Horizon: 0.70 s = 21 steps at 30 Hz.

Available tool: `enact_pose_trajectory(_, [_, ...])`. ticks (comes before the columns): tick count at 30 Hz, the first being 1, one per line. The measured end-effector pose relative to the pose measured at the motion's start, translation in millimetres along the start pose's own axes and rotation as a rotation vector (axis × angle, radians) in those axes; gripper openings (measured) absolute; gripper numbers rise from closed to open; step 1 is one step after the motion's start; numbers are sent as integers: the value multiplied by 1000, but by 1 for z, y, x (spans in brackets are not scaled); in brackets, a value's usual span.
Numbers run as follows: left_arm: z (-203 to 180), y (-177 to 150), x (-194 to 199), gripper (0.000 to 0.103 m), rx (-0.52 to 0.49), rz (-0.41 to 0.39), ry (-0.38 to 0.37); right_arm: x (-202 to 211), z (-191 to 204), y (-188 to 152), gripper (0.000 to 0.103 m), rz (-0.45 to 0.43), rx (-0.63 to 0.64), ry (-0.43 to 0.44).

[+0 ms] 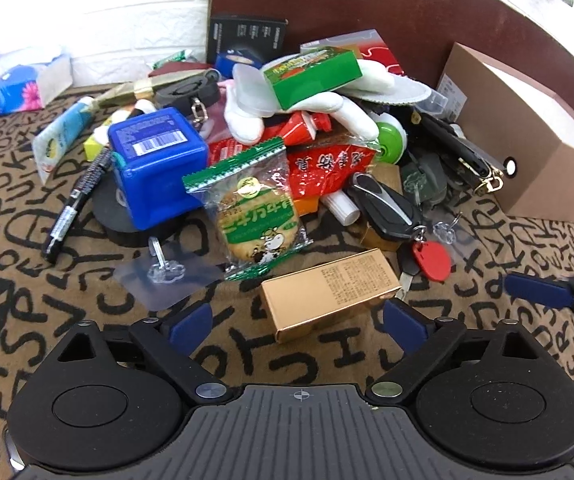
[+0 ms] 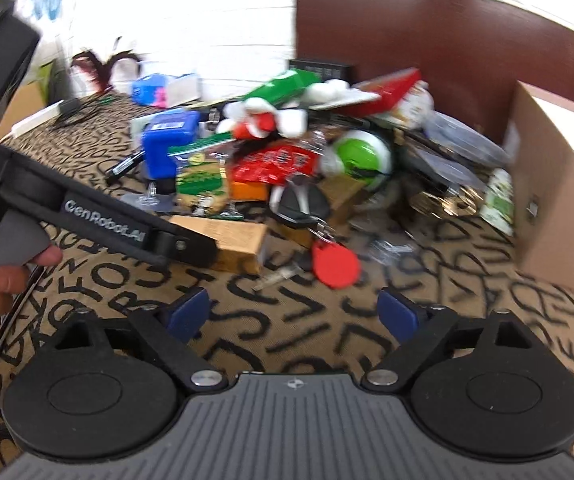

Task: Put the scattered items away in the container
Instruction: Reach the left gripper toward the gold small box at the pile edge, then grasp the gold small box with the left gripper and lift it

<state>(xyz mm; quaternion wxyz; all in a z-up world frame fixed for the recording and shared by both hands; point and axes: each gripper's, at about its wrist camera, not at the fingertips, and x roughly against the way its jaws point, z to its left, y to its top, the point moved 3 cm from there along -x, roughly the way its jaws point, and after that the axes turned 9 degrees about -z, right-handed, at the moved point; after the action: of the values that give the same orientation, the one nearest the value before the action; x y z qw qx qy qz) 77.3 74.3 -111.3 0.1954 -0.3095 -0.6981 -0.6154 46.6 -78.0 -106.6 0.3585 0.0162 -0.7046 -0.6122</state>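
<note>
A heap of small items lies on the letter-patterned cloth. A gold box [image 1: 329, 292] lies nearest my left gripper [image 1: 299, 326], which is open with the box just ahead of its fingers. Behind it are a biscuit packet [image 1: 257, 216], a blue plastic box [image 1: 157, 164], a black car key [image 1: 387, 206] with a red tag [image 1: 431, 258], and a green box [image 1: 315, 74]. A brown cardboard box [image 1: 519, 140] stands at right. My right gripper [image 2: 293, 316] is open and empty, short of the red tag [image 2: 335, 260]. The right view is blurred.
A black marker [image 1: 77, 196] and a clear hook sticker [image 1: 165, 276] lie at left. A blue tissue pack [image 1: 19, 88] sits at the far left by the white wall. A dark red chair back [image 1: 387, 4] stands behind the heap. The left gripper's body [image 2: 103, 220] crosses the right view.
</note>
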Motion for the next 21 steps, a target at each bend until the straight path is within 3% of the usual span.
enact_pose_trajectory(5, [1, 0, -10, 85, 17, 47, -57, -15, 11, 6, 80, -8, 54, 79])
enact_pose_trajectory(11, [3, 4, -18, 80, 6, 58, -91, -33, 19, 8, 74, 3, 96, 146])
enact_pose_trajectory(15, [2, 5, -20, 81, -22, 67, -98, -42, 21, 8, 53, 28, 100, 192])
enact_pose_trajectory(21, [-3, 4, -24, 82, -72, 63, -88, -45, 24, 5, 57, 24, 121, 190])
